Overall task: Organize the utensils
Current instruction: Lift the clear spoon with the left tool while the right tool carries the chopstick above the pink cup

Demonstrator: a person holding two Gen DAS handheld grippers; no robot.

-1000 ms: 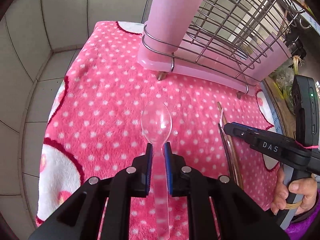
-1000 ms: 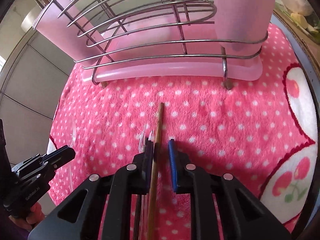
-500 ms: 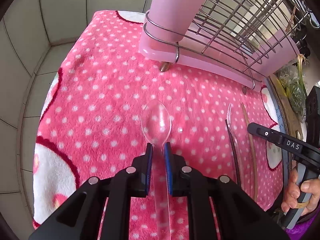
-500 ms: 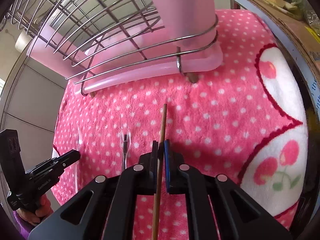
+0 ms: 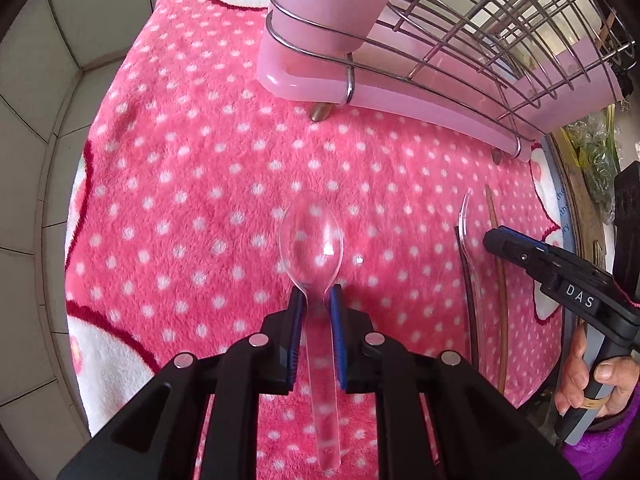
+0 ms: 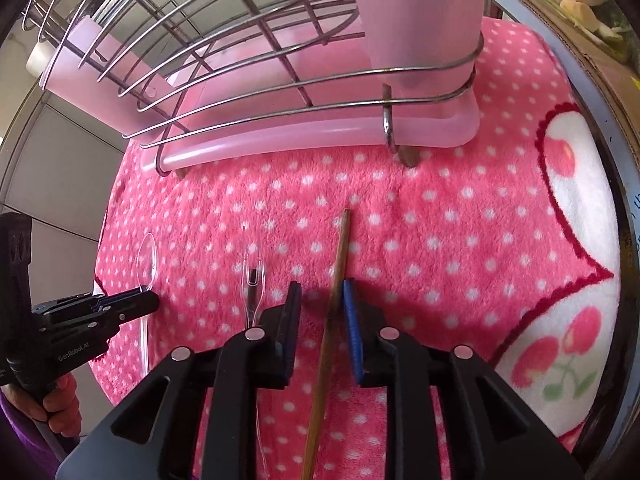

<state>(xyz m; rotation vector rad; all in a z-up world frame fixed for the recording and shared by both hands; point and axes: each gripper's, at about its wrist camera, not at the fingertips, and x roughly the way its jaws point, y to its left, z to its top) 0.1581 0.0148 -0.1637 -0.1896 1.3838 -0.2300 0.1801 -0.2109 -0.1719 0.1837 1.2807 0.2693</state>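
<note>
My left gripper [image 5: 316,294] is shut on the neck of a clear plastic spoon [image 5: 312,240], bowl pointing forward, above the pink polka-dot cloth [image 5: 192,184]. My right gripper [image 6: 322,292] is open, with a brown wooden chopstick [image 6: 340,248] lying between its fingers against the right pad. A clear plastic fork [image 6: 253,280] lies on a dark chopstick just left of it. In the left wrist view the fork [image 5: 466,220] and brown chopstick [image 5: 496,248] lie on the right, beside the right gripper [image 5: 504,240].
A wire dish rack [image 6: 224,60] on a pink drip tray [image 6: 304,140] with a pink utensil cup [image 6: 416,12] stands at the back of the cloth. Grey tiled wall [image 5: 52,80] lies to the left; clutter sits past the cloth's right edge.
My right gripper had closed on the brown chopstick and has now opened again, the chopstick resting between the fingers. My left gripper keeps holding the spoon and has shifted slightly.
</note>
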